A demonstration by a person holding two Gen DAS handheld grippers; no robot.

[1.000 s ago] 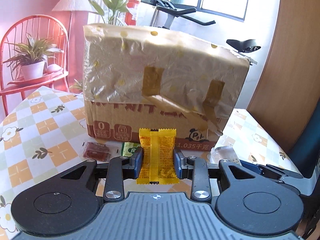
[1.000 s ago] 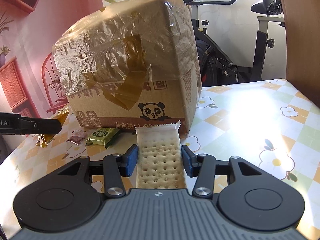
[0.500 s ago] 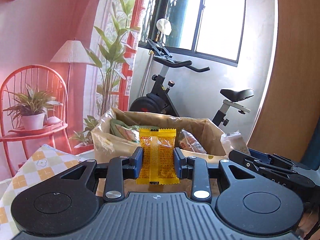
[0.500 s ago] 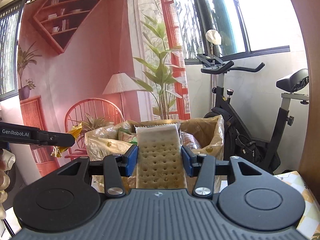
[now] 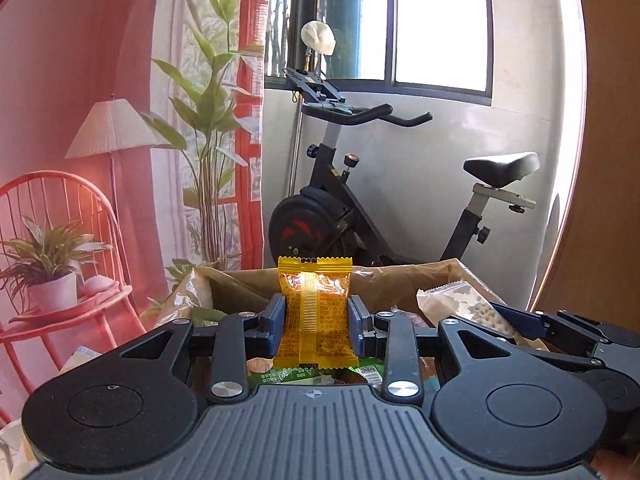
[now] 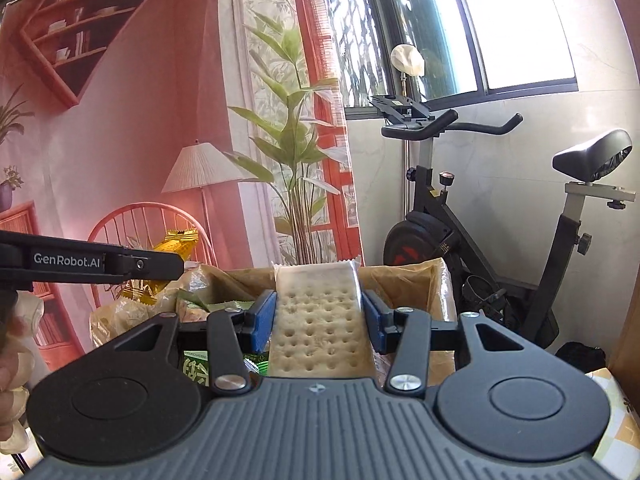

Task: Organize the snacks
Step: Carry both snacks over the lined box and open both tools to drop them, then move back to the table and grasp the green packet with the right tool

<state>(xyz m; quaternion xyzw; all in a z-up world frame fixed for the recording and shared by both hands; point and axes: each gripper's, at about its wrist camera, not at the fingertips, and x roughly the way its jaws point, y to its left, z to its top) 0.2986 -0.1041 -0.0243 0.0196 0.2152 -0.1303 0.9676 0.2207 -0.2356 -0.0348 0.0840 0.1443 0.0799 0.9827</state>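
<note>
**A:** What are your hands doing, nearest things first?

**B:** My left claw (image 5: pixel 316 320) tips slightly downward, blue pads pinching the yellow snack packet (image 5: pixel 315 312) by its two long sides. The packet stands upright between the pads, long axis running away from me, crimped top edge at the far end.

**A:** And the other?

**B:** My right claw (image 6: pixel 319 322) sits nearly level and pinches the cracker pack (image 6: pixel 320 320) the same way: long axis straight ahead, sealed end farthest out.

**A:** What lies beyond the claws?

**B:** Just under and ahead of both is the open cardboard box (image 5: pixel 404 280), green wrappers (image 6: pixel 196 368) showing inside below the fingers. From the left camera, the right claw reaches in from the right, the crackers just over the box rim. Well past the box stands an exercise bike (image 5: pixel 360 208).
</note>
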